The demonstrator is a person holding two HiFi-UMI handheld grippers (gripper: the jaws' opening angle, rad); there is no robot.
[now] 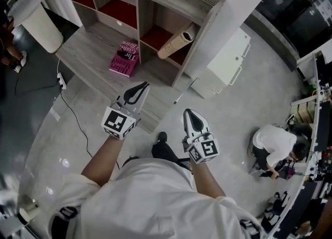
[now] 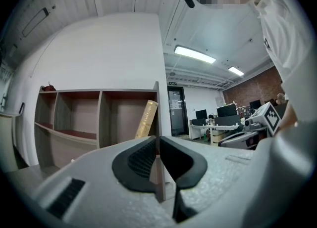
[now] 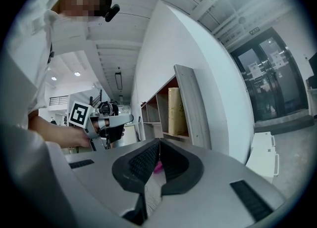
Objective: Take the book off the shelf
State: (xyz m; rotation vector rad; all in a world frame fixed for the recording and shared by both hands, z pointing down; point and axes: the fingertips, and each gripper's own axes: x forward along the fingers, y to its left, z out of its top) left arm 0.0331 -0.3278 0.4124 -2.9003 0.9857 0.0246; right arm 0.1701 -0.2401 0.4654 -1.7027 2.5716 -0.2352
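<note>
A pink book (image 1: 123, 58) lies flat on the grey wooden platform (image 1: 88, 46) in front of the shelf unit (image 1: 155, 4). A tan book (image 1: 176, 43) leans tilted in the shelf's lower right compartment; it also shows in the left gripper view (image 2: 146, 118) and the right gripper view (image 3: 174, 111). My left gripper (image 1: 142, 85) (image 2: 157, 140) is shut and empty, hovering off the platform's near edge, short of the pink book. My right gripper (image 1: 188, 112) (image 3: 159, 143) is shut too, empty, further back over the floor. A sliver of pink (image 3: 157, 166) peeks past its jaws.
A white cabinet (image 1: 228, 59) stands right of the shelf. A person in white (image 1: 275, 144) crouches on the floor at the right. A black cable (image 1: 72, 113) runs over the floor at the left, near a white bin (image 1: 41, 23). Office desks with monitors (image 2: 223, 115) stand beyond.
</note>
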